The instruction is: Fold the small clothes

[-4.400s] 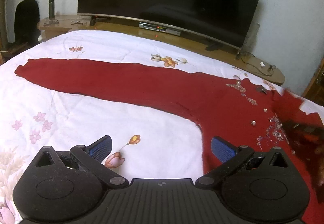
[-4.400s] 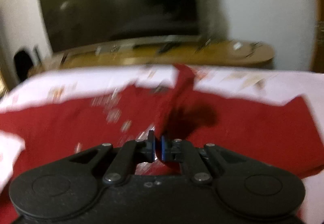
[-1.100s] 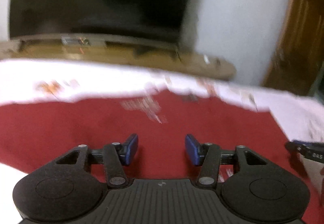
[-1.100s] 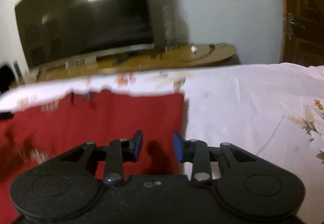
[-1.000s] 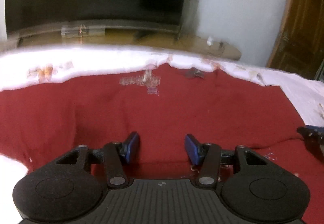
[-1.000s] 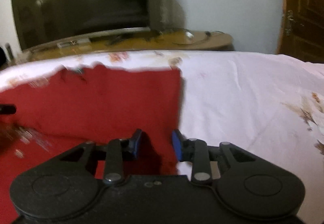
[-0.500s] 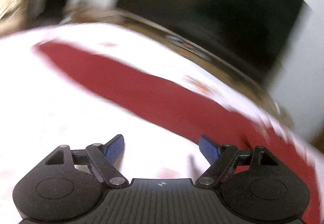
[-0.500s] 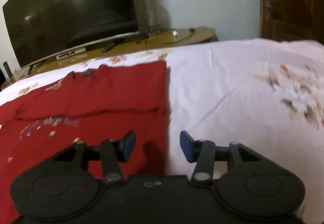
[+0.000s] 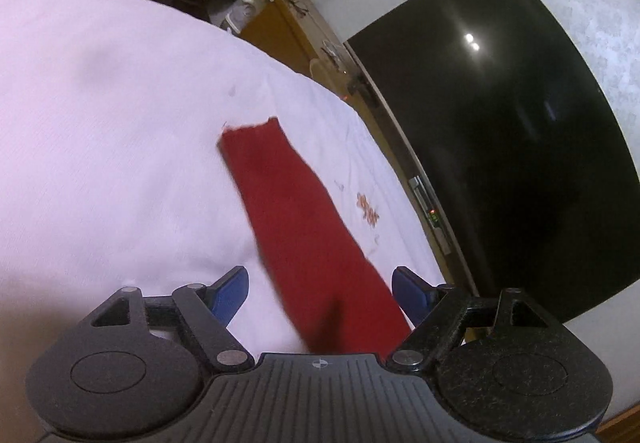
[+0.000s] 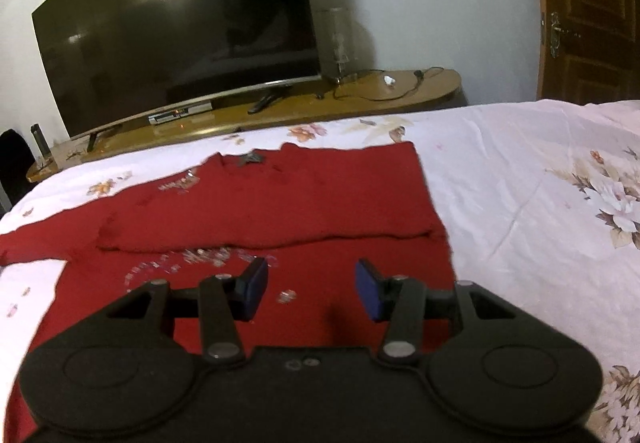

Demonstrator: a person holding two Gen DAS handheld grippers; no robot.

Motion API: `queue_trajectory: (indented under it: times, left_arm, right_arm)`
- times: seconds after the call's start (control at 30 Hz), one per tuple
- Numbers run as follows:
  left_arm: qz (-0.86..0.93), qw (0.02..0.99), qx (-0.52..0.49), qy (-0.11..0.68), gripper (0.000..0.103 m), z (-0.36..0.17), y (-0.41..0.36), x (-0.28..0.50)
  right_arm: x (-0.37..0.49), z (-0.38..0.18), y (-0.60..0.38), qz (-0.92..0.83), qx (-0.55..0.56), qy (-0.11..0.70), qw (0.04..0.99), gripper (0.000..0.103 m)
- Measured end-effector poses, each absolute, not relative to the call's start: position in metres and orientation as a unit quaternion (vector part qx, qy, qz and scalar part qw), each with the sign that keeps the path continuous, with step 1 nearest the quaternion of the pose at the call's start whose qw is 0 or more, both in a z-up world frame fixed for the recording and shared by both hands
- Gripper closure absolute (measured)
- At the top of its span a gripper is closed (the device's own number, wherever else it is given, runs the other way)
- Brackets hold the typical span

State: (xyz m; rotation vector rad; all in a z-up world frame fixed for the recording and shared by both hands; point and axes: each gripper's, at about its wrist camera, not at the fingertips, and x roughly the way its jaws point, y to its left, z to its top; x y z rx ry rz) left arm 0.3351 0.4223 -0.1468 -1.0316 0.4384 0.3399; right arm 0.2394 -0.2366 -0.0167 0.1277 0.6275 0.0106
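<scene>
The left gripper (image 9: 320, 289) has swung from the body to the outstretched sleeve of the red knit sweater (image 9: 298, 227), jaws now wider apart, empty. The right gripper (image 10: 312, 289) hovers with jaws apart over the sweater's sequinned front, its other sleeve folded across.

I see a white floral bedsheet (image 10: 540, 171) across the foreground. Behind it, a long wooden TV stand (image 10: 400, 95) carries a big curved dark television (image 10: 180, 27), a set-top box (image 10: 180, 114), a remote (image 10: 266, 101), a clear glass cylinder (image 10: 338, 43) and loose cables (image 10: 404, 83). A brown wooden door (image 10: 592, 11) stands at right.

Red garment (image 10: 280, 203), white floral bedsheet (image 10: 540, 183)
</scene>
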Motion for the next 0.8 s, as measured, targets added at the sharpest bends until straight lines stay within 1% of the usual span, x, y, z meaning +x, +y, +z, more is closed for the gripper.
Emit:
queue_trajectory:
  times: [0.03, 0.1, 0.13, 0.17, 0.2, 0.23, 0.27, 0.33, 0.4, 0.43, 0.63, 0.8]
  left_arm:
    - [0.157, 0.835, -0.484, 0.211, 0.024, -0.147, 0.423, 0.342]
    - [0.157, 0.838, -0.475, 0.219, 0.031, -0.144, 0.435, 0.348]
    - [0.160, 0.839, -0.470, 0.221, 0.039, -0.145, 0.442, 0.351]
    - [0.165, 0.842, -0.464, 0.222, 0.051, -0.146, 0.448, 0.351]
    - [0.171, 0.842, -0.460, 0.224, 0.058, -0.147, 0.451, 0.354]
    - [0.177, 0.842, -0.457, 0.226, 0.075, -0.150, 0.454, 0.355]
    - [0.186, 0.840, -0.453, 0.233, 0.096, -0.153, 0.457, 0.355]
    - [0.178, 0.838, -0.462, 0.228, 0.096, -0.161, 0.464, 0.352]
    - [0.174, 0.850, -0.443, 0.228, 0.096, -0.159, 0.461, 0.351]
    - [0.176, 0.857, -0.426, 0.230, 0.099, -0.156, 0.455, 0.352]
    - [0.166, 0.876, -0.402, 0.207, 0.099, -0.135, 0.447, 0.353]
    - [0.120, 0.906, -0.362, 0.185, 0.099, -0.098, 0.417, 0.349]
  right_arm:
    - [0.239, -0.015, -0.233, 0.003, 0.063, 0.308, 0.949, 0.055]
    - [0.239, -0.014, -0.229, -0.002, 0.067, 0.307, 0.949, 0.055]
    - [0.240, -0.013, -0.229, -0.005, 0.070, 0.307, 0.949, 0.055]
    - [0.240, -0.013, -0.228, -0.008, 0.074, 0.307, 0.949, 0.055]
    - [0.241, -0.013, -0.228, -0.011, 0.077, 0.307, 0.948, 0.055]
    - [0.242, -0.013, -0.228, -0.015, 0.080, 0.308, 0.948, 0.055]
    - [0.241, -0.013, -0.230, -0.020, 0.085, 0.308, 0.947, 0.055]
    - [0.244, -0.017, -0.237, -0.034, 0.099, 0.311, 0.945, 0.055]
    - [0.248, -0.023, -0.247, -0.056, 0.119, 0.320, 0.938, 0.055]
    - [0.249, -0.026, -0.252, -0.070, 0.127, 0.324, 0.935, 0.055]
    - [0.259, -0.044, -0.276, -0.128, 0.112, 0.353, 0.920, 0.055]
    - [0.258, -0.048, -0.289, -0.139, 0.112, 0.353, 0.919, 0.054]
